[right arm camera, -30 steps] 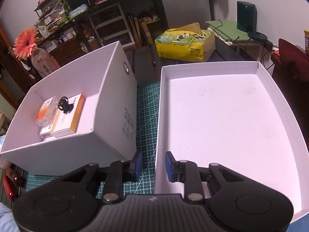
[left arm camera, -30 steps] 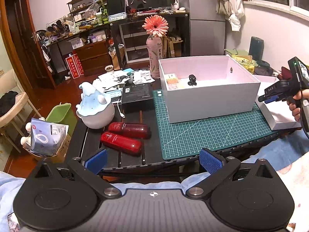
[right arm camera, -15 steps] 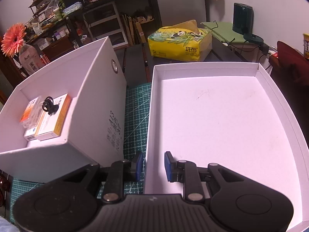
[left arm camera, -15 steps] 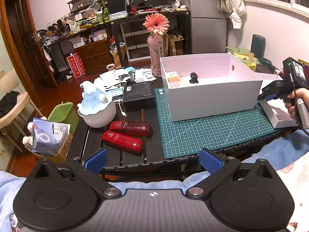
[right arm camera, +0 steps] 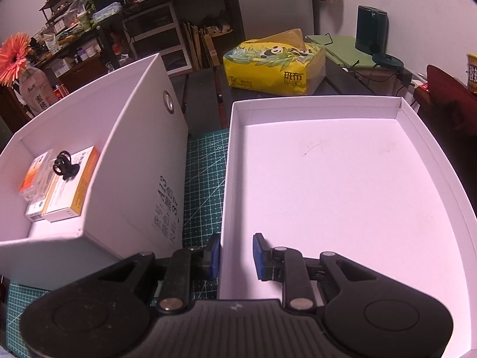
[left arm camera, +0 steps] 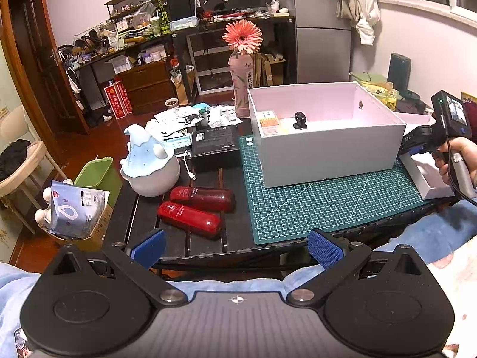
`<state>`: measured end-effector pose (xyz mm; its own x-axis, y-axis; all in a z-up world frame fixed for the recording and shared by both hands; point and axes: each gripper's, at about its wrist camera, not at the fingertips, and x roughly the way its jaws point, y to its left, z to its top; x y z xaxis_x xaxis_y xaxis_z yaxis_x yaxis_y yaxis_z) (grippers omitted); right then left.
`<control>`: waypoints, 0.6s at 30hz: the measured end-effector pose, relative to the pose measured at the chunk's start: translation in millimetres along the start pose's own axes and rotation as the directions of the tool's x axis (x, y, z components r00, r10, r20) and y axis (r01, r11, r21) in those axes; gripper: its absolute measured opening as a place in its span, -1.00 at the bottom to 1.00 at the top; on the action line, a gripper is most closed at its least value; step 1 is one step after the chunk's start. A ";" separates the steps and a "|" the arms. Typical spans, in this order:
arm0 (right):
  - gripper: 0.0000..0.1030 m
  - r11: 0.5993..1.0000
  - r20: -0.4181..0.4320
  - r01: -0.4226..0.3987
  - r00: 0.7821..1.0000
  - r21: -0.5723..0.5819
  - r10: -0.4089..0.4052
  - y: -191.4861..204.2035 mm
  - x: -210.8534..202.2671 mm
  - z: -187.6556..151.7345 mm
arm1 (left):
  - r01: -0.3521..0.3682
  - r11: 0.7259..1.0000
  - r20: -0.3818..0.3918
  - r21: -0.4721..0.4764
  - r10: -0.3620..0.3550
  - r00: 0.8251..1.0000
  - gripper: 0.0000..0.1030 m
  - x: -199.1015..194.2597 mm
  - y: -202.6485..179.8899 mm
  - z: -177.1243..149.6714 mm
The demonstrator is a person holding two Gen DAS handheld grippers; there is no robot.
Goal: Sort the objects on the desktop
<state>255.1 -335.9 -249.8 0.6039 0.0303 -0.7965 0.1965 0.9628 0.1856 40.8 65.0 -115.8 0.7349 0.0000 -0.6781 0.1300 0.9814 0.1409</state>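
Straddled the side wall of the shallow white cardboard lid (right arm camera: 328, 179) with the right gripper (right arm camera: 236, 256), jaws narrowly apart and not pinching yet, probably to shift it beside the deep white cardboard box (right arm camera: 140, 161) holding the orange-and-white cartons (right arm camera: 70, 191), and parked the left gripper (left arm camera: 237, 249) wide open and empty near the two glossy red plastic tubes (left arm camera: 190, 219).

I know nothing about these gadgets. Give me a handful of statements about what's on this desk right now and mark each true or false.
1. The right gripper straddles the side wall of the shallow white lid, one finger inside and one outside. True.
2. The deep white box holds nothing. False: small orange-and-white cartons and a small black object lie in it.
3. Two red bottles lie on their sides on the dark table. True.
4. The left gripper is clamped on a red bottle. False: its jaws stand wide apart, holding nothing.
5. The pink flower lies flat on the green cutting mat. False: it stands upright in a bottle behind the box.
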 end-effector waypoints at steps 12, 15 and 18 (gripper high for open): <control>-0.88 1.000 0.006 -0.025 1.000 0.002 0.024 4.5 -1.6 0.0 | -0.010 1.000 -0.003 0.005 0.010 1.000 0.99 1.9 -0.1 0.9; -0.90 1.000 -0.002 -0.017 1.000 -0.016 0.017 6.6 -1.9 -0.8 | -0.011 1.000 -0.002 0.006 0.011 1.000 0.99 1.4 0.0 0.8; -0.91 1.000 -0.007 -0.024 1.000 0.006 0.024 3.3 -3.0 0.9 | -0.011 1.000 0.000 0.005 0.011 1.000 0.99 1.3 0.1 0.6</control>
<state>254.7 -333.0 -246.3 0.6030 0.0555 -0.7958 0.1864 0.9602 0.2082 42.2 65.0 -116.2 0.7360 0.0111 -0.6768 0.1254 0.9803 0.1525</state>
